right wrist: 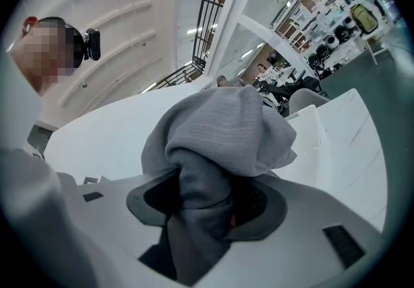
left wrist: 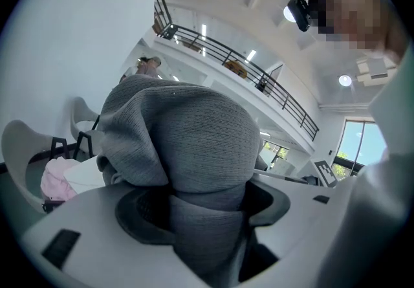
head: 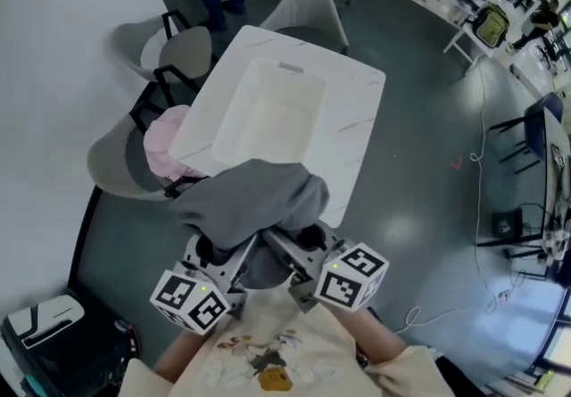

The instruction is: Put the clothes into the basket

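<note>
Head view: both hand-held grippers sat side by side at the bottom middle of the frame, the left hand-held gripper (head: 214, 252) and the right hand-held gripper (head: 299, 248), each clamped on the same bunched-up grey garment (head: 250, 203). The white basket (head: 290, 68) lay straight up-frame from the bundle on the white bench (head: 357, 132), its long axis running away toward the top of the frame, and its near end was covered by the cloth. Neither hand looked closer than the other, so I'd guess a plain carry up-frame and over the near rim. A heap of pink clothes (head: 165, 141) sat on a chair (head: 116, 163) just left of the bench. Nothing seemed to block the way.

Left gripper view: the left hand-held gripper (left wrist: 200, 209) had its jaws pinched on a thick fold of the grey garment (left wrist: 187, 131), which ballooned up and hid most of what was ahead. The pink clothes (left wrist: 57, 177) peeked out at lower left.

Right gripper view: same deal. The right hand-held gripper (right wrist: 204, 199) gripped a twisted fold of the grey garment (right wrist: 220, 131), with the basket (right wrist: 307, 121) and the bench (right wrist: 352, 144) off to the right.
</note>
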{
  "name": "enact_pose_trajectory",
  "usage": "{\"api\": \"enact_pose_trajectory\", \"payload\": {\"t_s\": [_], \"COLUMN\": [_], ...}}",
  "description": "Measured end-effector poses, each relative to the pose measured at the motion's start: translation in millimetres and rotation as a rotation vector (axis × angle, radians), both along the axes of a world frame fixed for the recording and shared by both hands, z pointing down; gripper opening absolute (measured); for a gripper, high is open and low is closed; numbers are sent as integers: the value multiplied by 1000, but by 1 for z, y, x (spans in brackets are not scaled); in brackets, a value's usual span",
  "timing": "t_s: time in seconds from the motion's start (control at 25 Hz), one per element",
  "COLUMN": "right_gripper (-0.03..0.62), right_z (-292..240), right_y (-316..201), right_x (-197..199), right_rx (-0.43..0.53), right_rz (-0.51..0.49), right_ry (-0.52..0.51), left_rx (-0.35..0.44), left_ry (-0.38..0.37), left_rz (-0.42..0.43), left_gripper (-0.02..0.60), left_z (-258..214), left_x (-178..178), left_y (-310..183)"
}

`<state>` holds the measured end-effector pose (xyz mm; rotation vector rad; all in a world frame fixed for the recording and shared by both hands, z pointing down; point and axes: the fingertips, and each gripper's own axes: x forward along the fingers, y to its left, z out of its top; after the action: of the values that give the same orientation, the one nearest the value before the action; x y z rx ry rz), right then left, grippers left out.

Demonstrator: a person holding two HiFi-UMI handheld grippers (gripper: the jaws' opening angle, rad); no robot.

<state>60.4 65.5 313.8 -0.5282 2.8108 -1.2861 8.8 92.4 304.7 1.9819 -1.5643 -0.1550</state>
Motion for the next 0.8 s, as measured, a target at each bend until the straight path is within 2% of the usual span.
{"api": "enact_pose_trajectory", "payload": {"t_s": [0.16, 0.32, 0.6, 0.8], "right_gripper": [219, 219, 219, 219], "right_z": [2, 5, 5, -2], "right_y": [-31, -55, -83, -101], "right_x": [-44, -73, -107, -112], "right_rx": [-5, -24, -38, -13], "right_rz": [43, 102, 192, 229], "right_ry": [12, 18, 28, 20], "left_rx": [-4, -16, -25, 1], "left_ry": [11, 18, 33, 22], "left_rz": [51, 115, 207, 240], "left_gripper": [285, 284, 284, 285], "left_z": [2, 6, 7, 0], "left_x": [-45, -75, -111, -117], "left_y": [-34, -62, -94, -114]}}
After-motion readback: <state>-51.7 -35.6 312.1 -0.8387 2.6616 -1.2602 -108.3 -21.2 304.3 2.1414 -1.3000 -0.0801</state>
